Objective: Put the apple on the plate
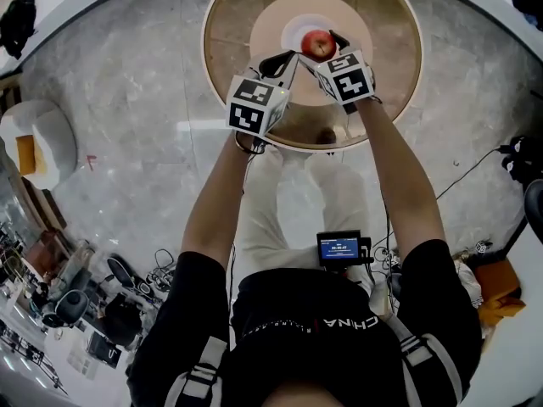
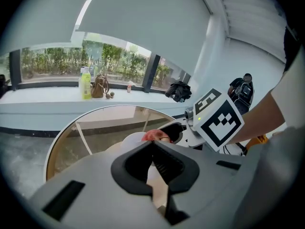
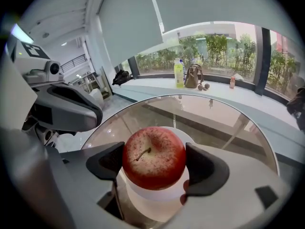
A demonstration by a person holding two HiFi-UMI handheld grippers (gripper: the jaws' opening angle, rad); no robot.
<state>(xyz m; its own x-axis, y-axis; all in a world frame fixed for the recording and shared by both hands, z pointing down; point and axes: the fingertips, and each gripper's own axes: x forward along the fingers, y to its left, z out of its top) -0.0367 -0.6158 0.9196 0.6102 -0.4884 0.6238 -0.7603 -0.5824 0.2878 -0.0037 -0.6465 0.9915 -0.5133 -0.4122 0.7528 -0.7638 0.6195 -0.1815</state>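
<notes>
A red apple (image 1: 318, 45) (image 3: 154, 157) sits between the jaws of my right gripper (image 1: 320, 47) (image 3: 154, 165), which is shut on it from both sides. It hangs directly over a small white plate (image 1: 293, 32) (image 3: 157, 195) at the middle of the round glass table (image 1: 399, 49); I cannot tell whether the apple touches the plate. My left gripper (image 1: 287, 59) (image 2: 153, 149) is just left of the apple, shut and empty. In the left gripper view the apple (image 2: 153, 136) peeks out beyond the closed jaws, with the plate (image 2: 129, 141) under it.
The table has a wooden rim (image 1: 212, 66) and stands on grey stone floor. A white armchair (image 1: 38, 138) and loose cables and gear (image 1: 102, 295) lie at the left. Bottles and a brown bag (image 3: 192, 78) stand on the windowsill. A person with a backpack (image 2: 243, 89) stands beyond.
</notes>
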